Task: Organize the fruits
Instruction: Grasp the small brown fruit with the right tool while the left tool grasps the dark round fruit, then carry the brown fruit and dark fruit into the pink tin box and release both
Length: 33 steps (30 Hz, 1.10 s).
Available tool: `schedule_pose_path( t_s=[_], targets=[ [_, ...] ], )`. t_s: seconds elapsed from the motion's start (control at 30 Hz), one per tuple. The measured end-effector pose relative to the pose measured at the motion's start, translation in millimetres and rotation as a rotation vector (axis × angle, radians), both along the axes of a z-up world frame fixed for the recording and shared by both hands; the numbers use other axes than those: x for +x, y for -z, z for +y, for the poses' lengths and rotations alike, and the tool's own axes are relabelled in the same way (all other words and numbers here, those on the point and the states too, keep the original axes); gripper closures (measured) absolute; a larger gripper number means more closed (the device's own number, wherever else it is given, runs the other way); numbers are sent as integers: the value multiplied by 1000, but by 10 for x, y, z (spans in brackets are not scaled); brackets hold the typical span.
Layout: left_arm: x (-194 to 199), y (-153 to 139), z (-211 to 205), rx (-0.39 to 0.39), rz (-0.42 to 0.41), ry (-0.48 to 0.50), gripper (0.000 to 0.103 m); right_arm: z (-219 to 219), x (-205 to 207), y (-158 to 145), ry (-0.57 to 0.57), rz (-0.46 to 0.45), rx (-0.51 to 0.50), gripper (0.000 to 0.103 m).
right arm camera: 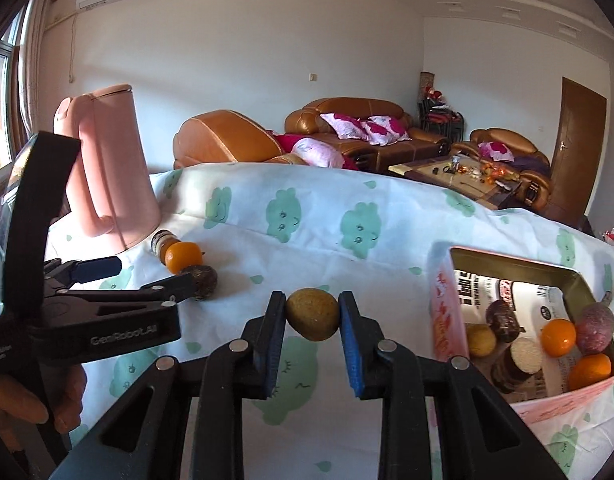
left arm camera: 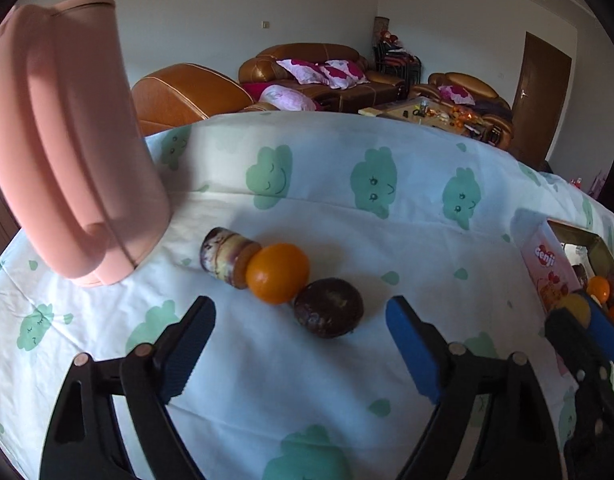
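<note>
My left gripper (left arm camera: pixel 301 316) is open just in front of a dark purple passion fruit (left arm camera: pixel 328 307) on the tablecloth. An orange (left arm camera: pixel 277 273) touches it, and a small jar (left arm camera: pixel 227 258) lies behind the orange. My right gripper (right arm camera: pixel 312 314) is shut on a yellow-brown fruit (right arm camera: pixel 313 314) and holds it above the cloth, left of an open box (right arm camera: pixel 507 264) with several fruits in it. The right gripper also shows in the left wrist view (left arm camera: pixel 583 312), and the left gripper in the right wrist view (right arm camera: pixel 147 276).
A pink kettle (left arm camera: pixel 67 160) stands at the table's back left. The table carries a white cloth with green clouds (left arm camera: pixel 347 380). Brown sofas (right arm camera: pixel 347 128) and a coffee table stand behind it.
</note>
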<state>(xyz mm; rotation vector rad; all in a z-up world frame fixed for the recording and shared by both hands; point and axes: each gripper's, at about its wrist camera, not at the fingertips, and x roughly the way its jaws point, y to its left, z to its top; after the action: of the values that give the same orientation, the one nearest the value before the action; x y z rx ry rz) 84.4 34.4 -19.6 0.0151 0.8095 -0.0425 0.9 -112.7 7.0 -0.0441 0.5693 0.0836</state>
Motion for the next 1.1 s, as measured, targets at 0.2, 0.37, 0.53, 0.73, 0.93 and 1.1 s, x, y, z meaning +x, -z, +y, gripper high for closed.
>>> schedule_pose_path(
  t_s=[0.2, 0.37, 0.53, 0.73, 0.93, 1.1],
  targets=[
    [333, 161, -192, 52, 95, -85, 33, -125, 18, 26, 6, 19, 44, 74],
    [331, 139, -279, 59, 87, -50, 49, -159, 46, 63, -6, 53, 73, 74],
    [334, 125, -281, 30, 89, -19, 56, -175, 67, 87, -2, 65, 87, 74],
    [423, 120, -327, 6, 102, -5, 39, -155, 53, 82, 6, 53, 74, 74],
    [357, 81, -322, -70, 93, 73, 47, -174, 81, 93, 8, 65, 86, 74],
    [314, 74, -197, -102, 90, 82, 65, -203, 105, 101, 7, 71, 100, 74]
  ],
)
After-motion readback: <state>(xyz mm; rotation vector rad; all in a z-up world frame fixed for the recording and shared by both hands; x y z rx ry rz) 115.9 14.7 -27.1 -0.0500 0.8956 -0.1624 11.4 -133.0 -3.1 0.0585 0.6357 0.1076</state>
